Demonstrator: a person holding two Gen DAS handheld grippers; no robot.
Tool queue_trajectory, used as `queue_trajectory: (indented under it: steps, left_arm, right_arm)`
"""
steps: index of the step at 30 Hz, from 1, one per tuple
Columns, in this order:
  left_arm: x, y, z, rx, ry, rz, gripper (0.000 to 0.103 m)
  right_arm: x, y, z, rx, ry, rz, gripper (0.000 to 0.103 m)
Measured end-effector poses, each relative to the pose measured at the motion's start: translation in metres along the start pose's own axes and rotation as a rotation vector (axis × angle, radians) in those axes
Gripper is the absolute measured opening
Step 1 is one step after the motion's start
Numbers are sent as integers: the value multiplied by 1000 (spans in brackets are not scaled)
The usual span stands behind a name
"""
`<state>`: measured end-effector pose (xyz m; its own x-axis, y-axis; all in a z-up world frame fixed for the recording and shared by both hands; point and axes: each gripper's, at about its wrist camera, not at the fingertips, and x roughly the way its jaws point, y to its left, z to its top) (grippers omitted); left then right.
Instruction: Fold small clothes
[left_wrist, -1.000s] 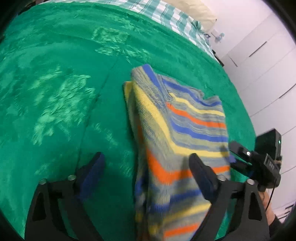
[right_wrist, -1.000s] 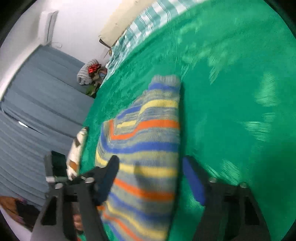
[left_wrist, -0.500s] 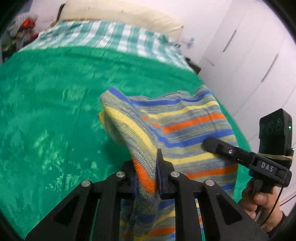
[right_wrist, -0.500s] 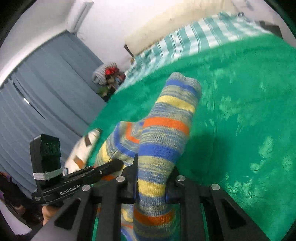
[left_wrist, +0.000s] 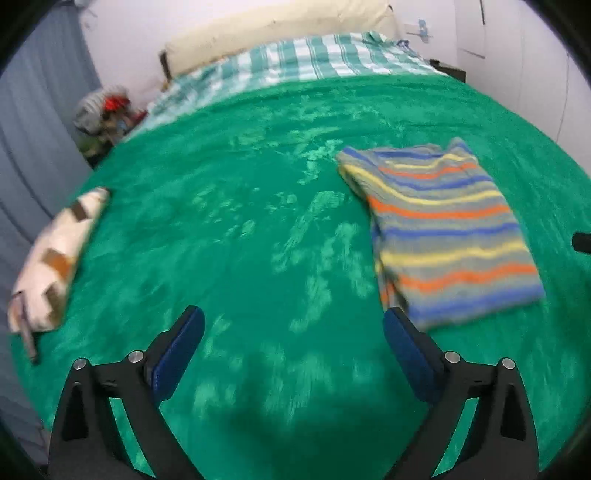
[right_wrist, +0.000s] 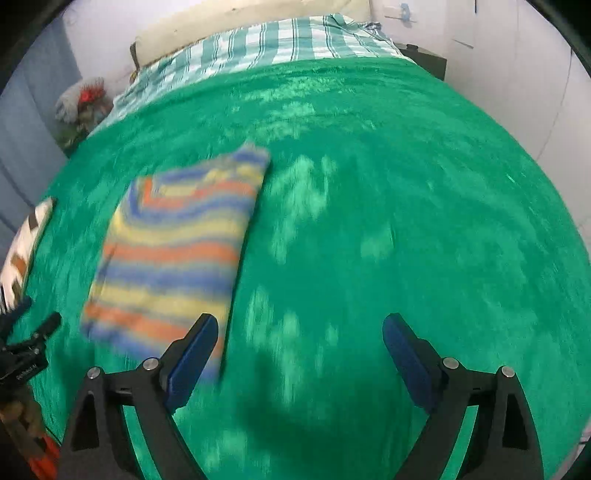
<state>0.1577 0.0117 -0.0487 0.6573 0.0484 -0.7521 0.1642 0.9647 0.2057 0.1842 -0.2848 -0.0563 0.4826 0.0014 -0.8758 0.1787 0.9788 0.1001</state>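
Left wrist view: the left gripper has its fingers spread wide, grasping nothing, above the green blanket on the bed. The striped sweater lies folded flat on the blanket, ahead and to the right of the gripper, its near corner just beside the right finger pad (touching or not, cannot tell). A white cloth with brown patches sits at the blanket's left edge, well apart from the sweater. A checked sheet and a cream pillow are at the far end. A pile of stuff sits on the floor beside the bed, far left.

Right wrist view: the right gripper is also released, fingers wide apart, holding nothing. The sweater (blurred here) lies flat on the blanket, ahead and left, its near edge just behind the left finger pad. The white cloth is at the far left edge. The other gripper shows at lower left, partly cut off.
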Motion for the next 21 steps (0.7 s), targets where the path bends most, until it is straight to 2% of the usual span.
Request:
queue_trajectory:
  steps: [4,6,9,11,14,17,21]
  left_arm:
    - [-46,3,-2,-44,-30,47,101]
    - [-62,7,-1,-80,-32,37,101]
    - [-70,8,5,-113,-1,-22,101]
    - [-70,7,7,-123,46,-37,101]
    - [-72,3,5,-124,110,-55,101]
    - [-82,6,0,-161,103,-91,101]
    - [-91,7,-3,-163,89,-79,101]
  right_arm:
    - [-41,9,-44,22,-43,-8,91]
    - [-65,14,-60,37,-80,-1,98]
    - [-101,30,-83,52,-139,-39,101]
    - [-116,36,-86,24,-164,-4,101]
    - [-136,46,-89,-34,-179,97,103]
    - [-147,59,-89,-78,-172,98,103]
    - [-151,70,-88,-98,-105,103,103]
